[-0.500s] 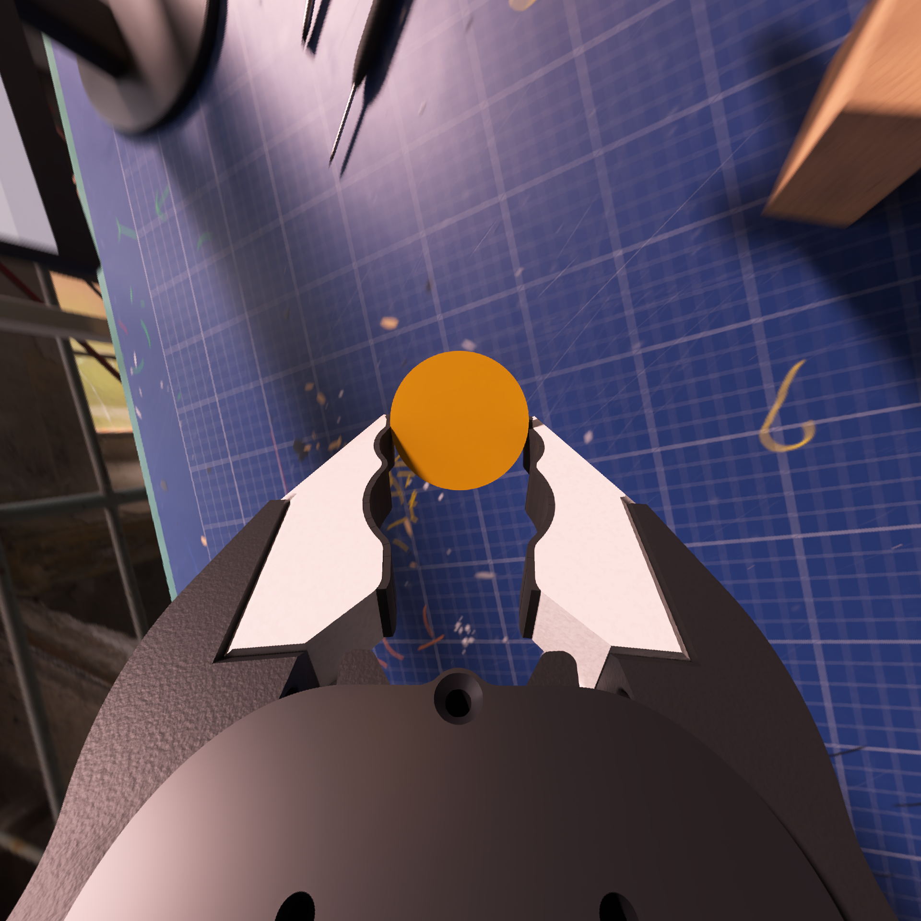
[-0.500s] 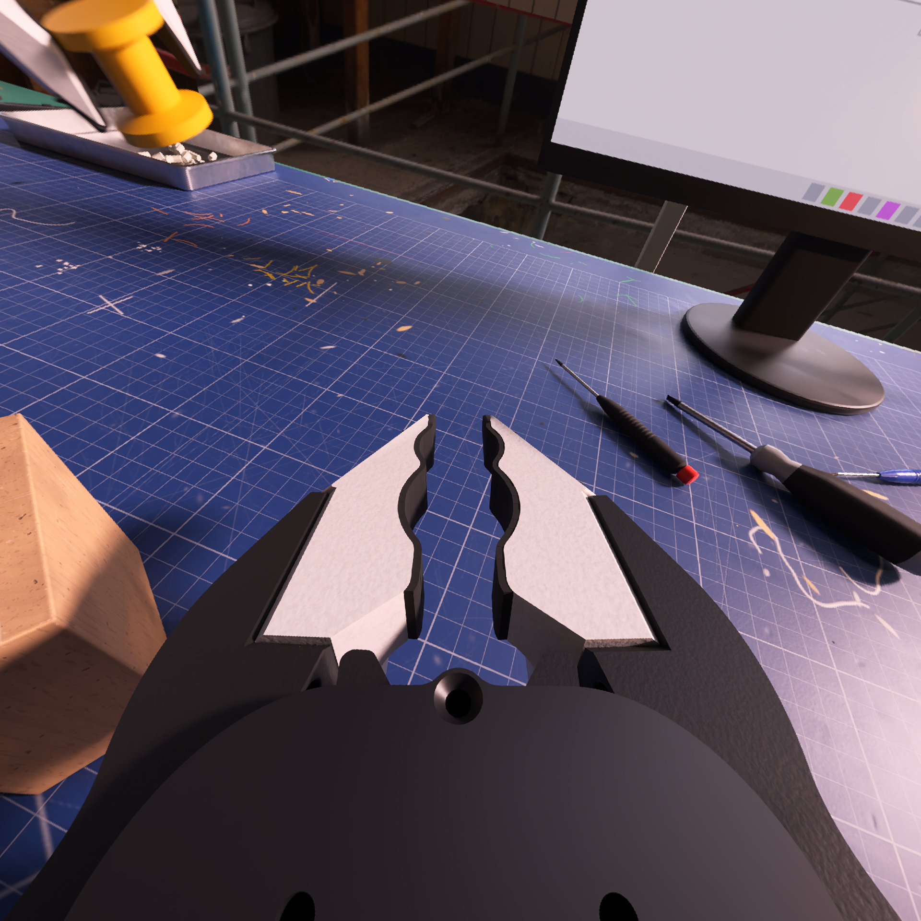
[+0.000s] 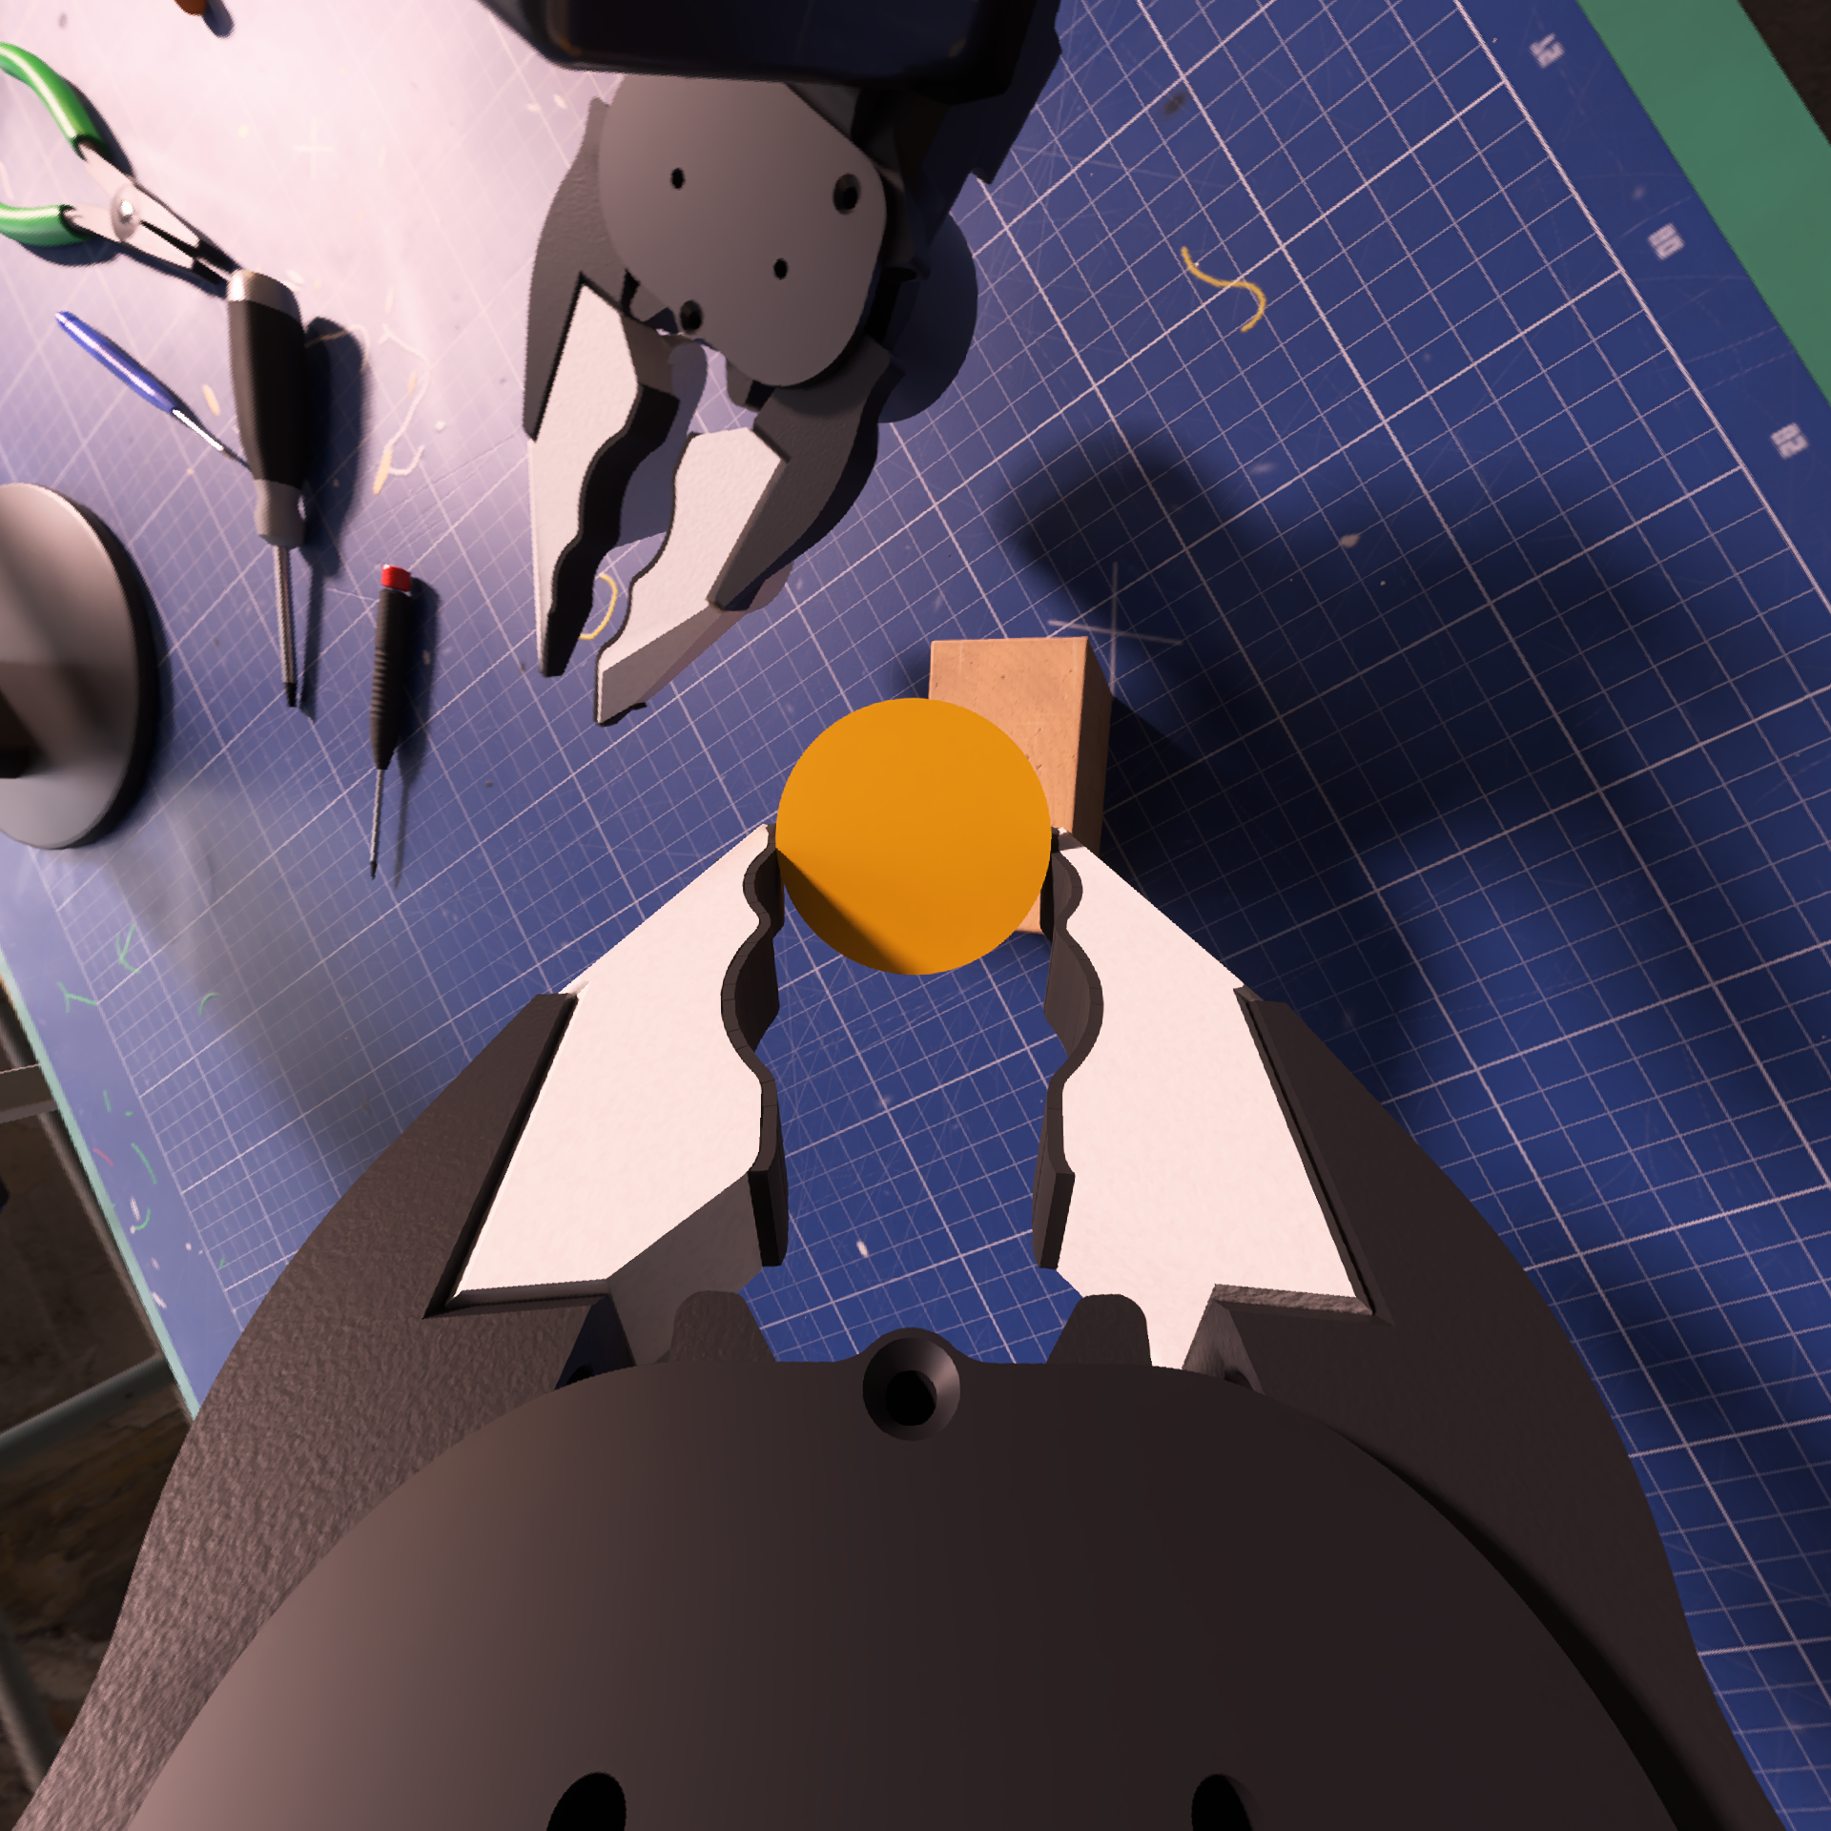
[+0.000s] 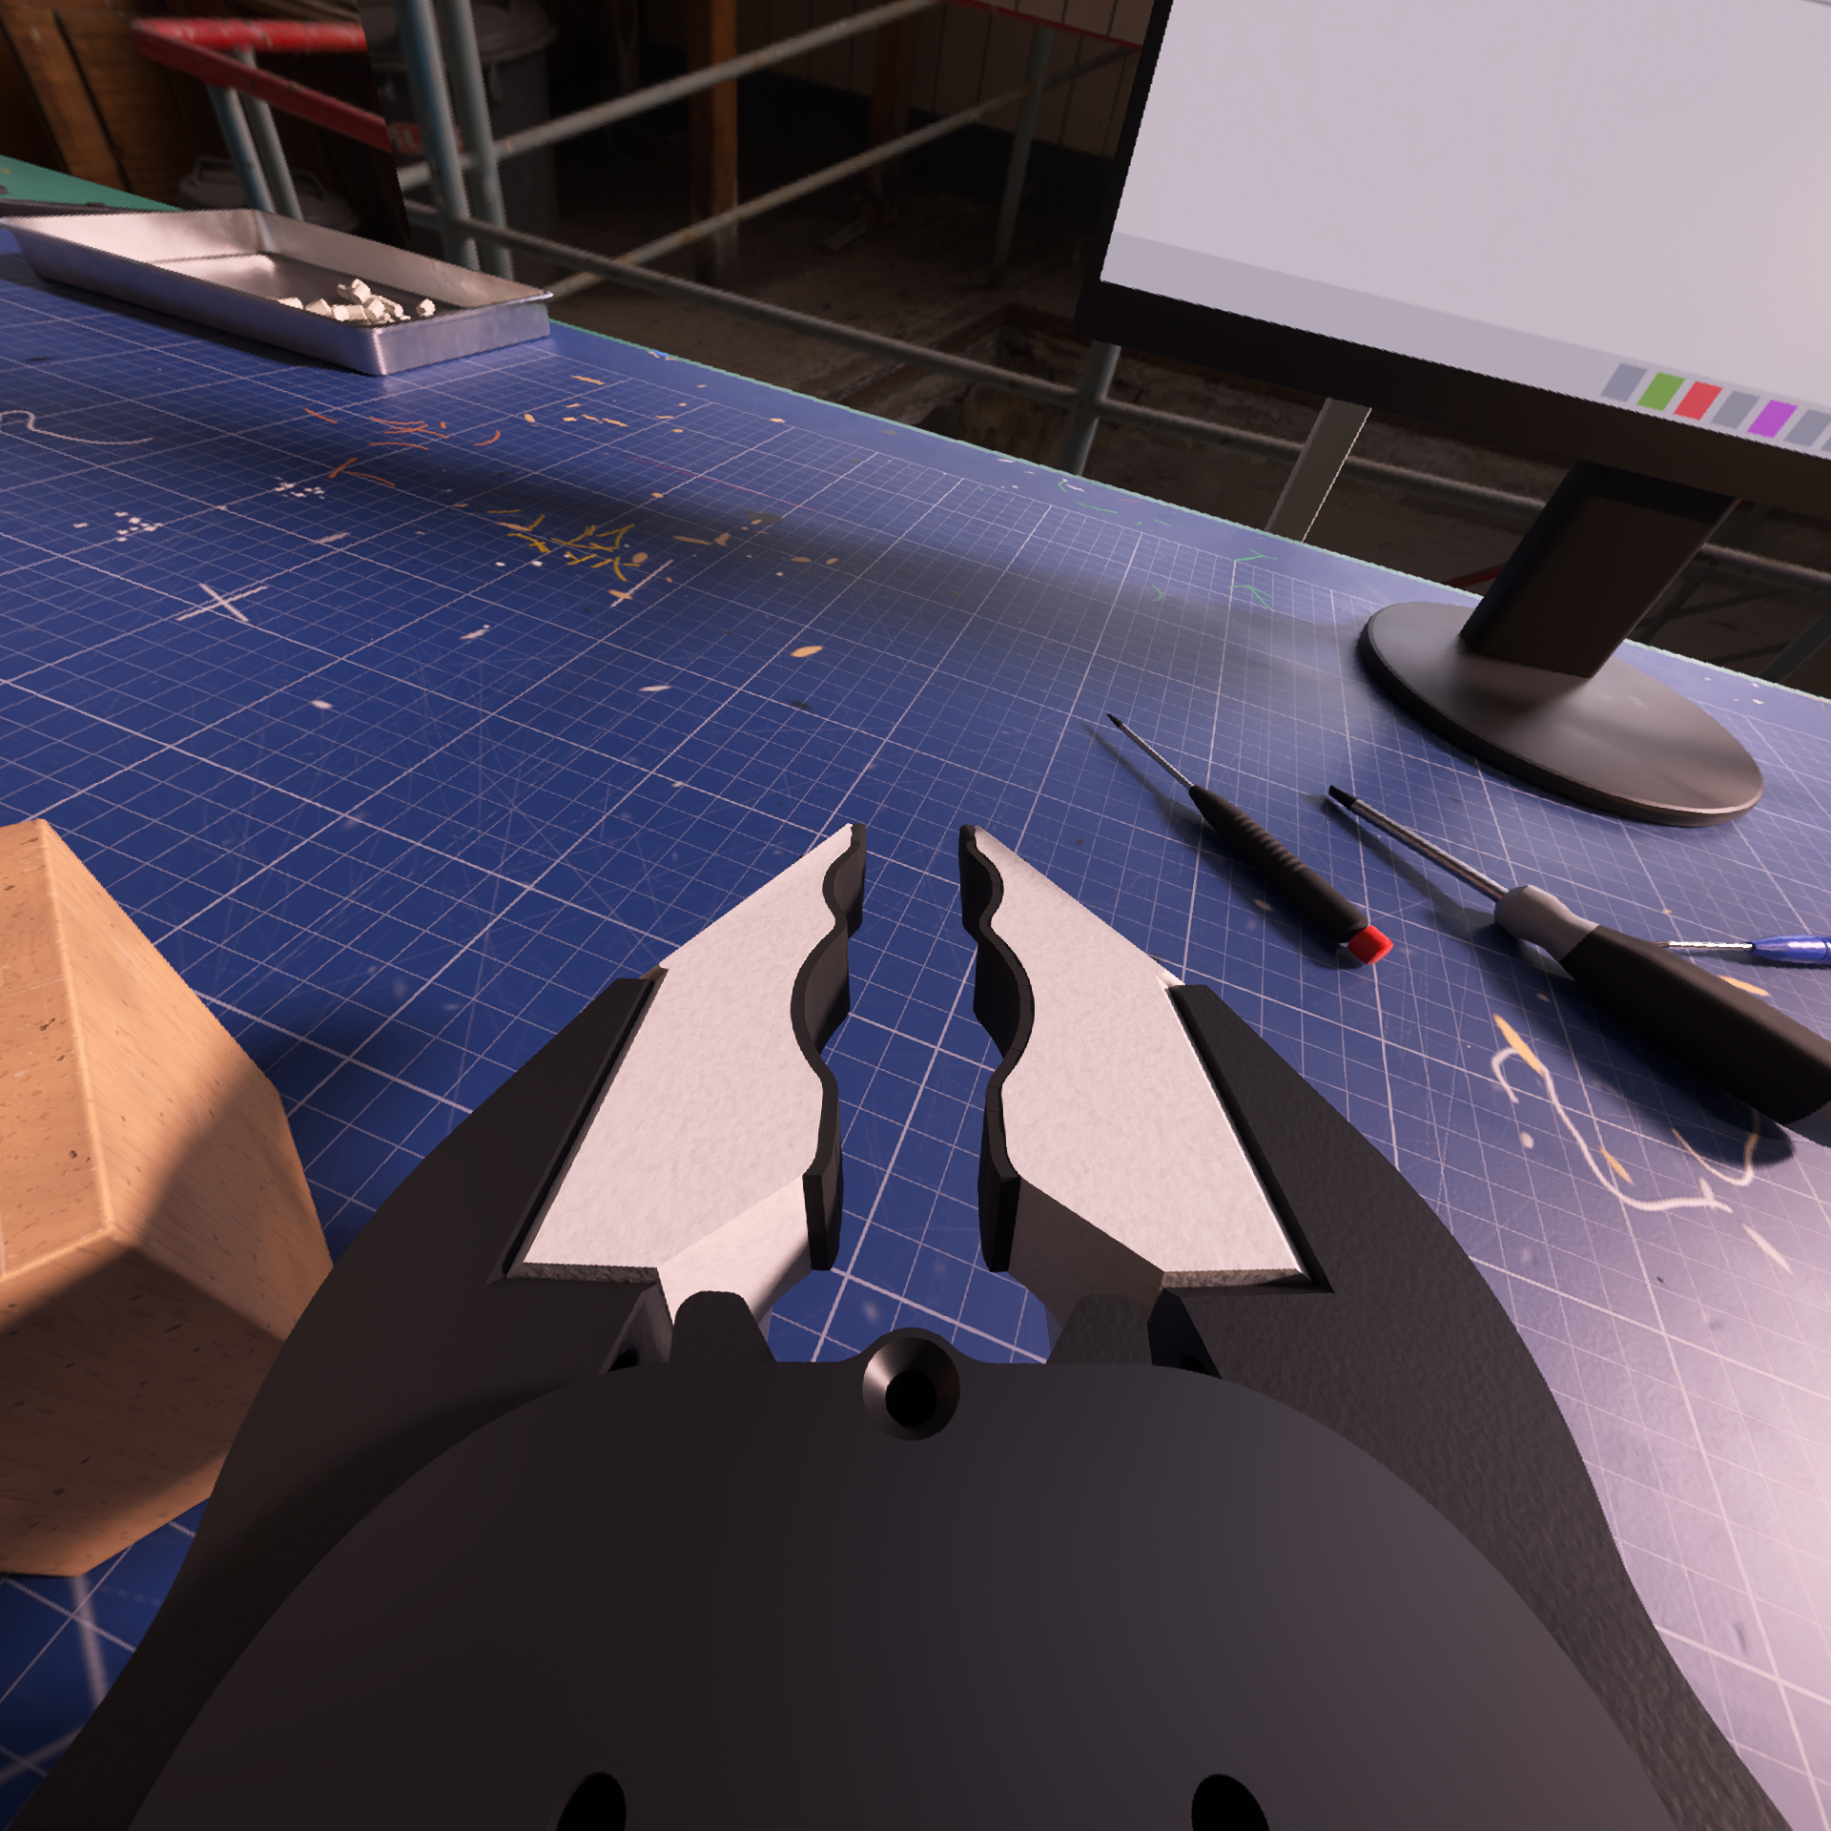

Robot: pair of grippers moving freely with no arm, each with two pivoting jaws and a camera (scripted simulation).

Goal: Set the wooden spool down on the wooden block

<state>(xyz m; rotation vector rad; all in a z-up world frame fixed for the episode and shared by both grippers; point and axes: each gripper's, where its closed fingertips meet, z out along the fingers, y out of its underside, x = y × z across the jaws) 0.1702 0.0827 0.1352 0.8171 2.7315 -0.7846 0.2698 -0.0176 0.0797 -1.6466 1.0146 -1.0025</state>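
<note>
A blue gridded mat (image 4: 594, 753) covers the surface, light falling across its far right part. Beyond the far edge, grey metal rails (image 4: 793, 307) cross a dim brown room; a red bar (image 4: 248, 69) shows far left.

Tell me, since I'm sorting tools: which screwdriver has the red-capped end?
The slimmer black screwdriver, lying left of the thicker grey-collared one.

Two hand-held grippers (image 3: 913, 842) (image 4: 912, 842), one spool (image 3: 912, 835), one block (image 4: 119, 1209), two screwdrivers (image 4: 1278, 872) (image 4: 1625, 961).
</note>
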